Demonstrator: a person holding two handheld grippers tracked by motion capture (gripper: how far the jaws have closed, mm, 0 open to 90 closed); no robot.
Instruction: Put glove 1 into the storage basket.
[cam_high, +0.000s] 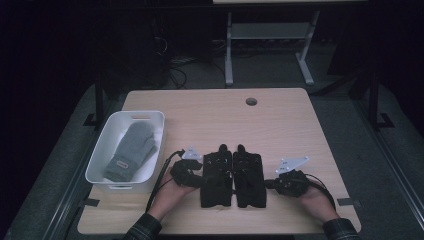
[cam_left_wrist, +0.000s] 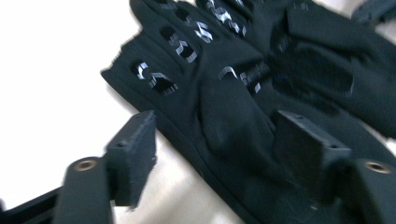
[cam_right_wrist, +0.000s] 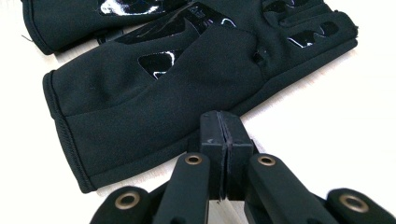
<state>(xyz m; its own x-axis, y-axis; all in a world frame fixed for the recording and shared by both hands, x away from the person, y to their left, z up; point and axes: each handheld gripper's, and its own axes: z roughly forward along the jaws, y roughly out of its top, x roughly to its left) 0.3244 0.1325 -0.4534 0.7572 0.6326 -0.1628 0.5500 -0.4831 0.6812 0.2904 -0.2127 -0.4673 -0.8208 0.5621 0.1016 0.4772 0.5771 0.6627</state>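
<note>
Two black gloves lie side by side, fingers pointing away, near the table's front edge: a left one (cam_high: 217, 175) and a right one (cam_high: 249, 175). My left gripper (cam_high: 200, 176) comes in from the left glove's outer side. In the left gripper view it (cam_left_wrist: 219, 154) is open, its jaws either side of that glove's thumb (cam_left_wrist: 233, 116) without pressing on it. My right gripper (cam_high: 268, 184) sits at the right glove's outer edge. In the right gripper view it (cam_right_wrist: 224, 140) is shut, its tips against the glove's hem side (cam_right_wrist: 154, 102), and no fabric is visible between the pads.
A white bin (cam_high: 100, 157) stands at the table's left with a grey mitten (cam_high: 131, 150) in it. A cable hole (cam_high: 251, 101) sits near the table's far edge. Bare wood stretches behind the gloves. Desk legs and cables stand on the floor beyond.
</note>
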